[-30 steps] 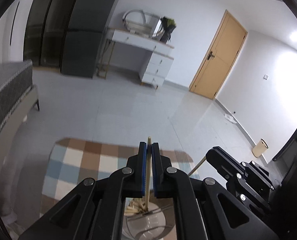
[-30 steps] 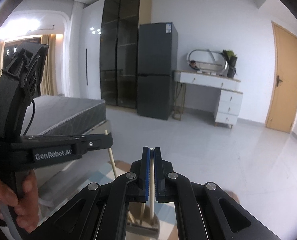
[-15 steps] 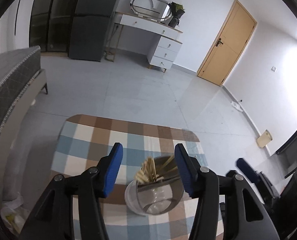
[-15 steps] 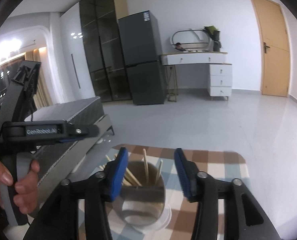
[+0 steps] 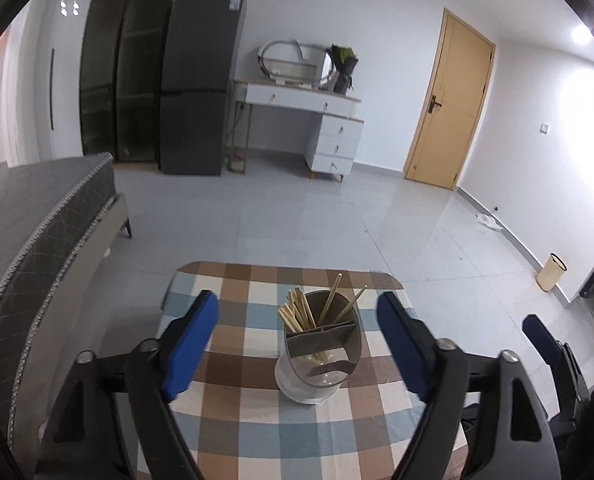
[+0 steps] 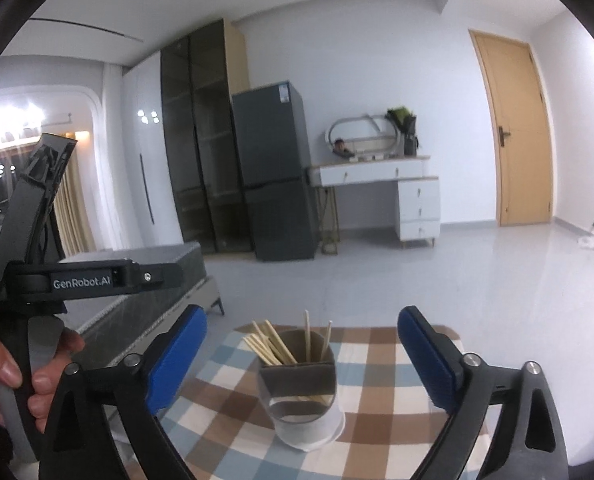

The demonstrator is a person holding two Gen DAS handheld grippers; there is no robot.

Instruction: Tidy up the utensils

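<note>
A round utensil holder [image 5: 320, 354] with grey dividers stands on the checked tablecloth [image 5: 257, 432]. Several wooden chopsticks [image 5: 297, 312] stand in its left compartment and two single ones [image 5: 339, 300] lean in the far one. It also shows in the right wrist view [image 6: 301, 392] with the chopsticks [image 6: 273, 346]. My left gripper [image 5: 297, 344] is open and empty, held above and short of the holder. My right gripper [image 6: 303, 360] is open and empty too, its blue pads [image 6: 425, 360] wide either side of the holder. The left gripper's body [image 6: 57, 280] shows at the left of the right wrist view.
The small table's far edge [image 5: 289, 266] drops to a grey tiled floor. A grey bed [image 5: 29, 232] lies at the left. A fridge [image 5: 201, 88], a white dresser [image 5: 317, 120] and a door [image 5: 449, 104] stand at the far wall.
Both grippers were shut on one chopstick each a second ago. They opened, dropping the chopsticks into the holder, and have since pulled back and up.
</note>
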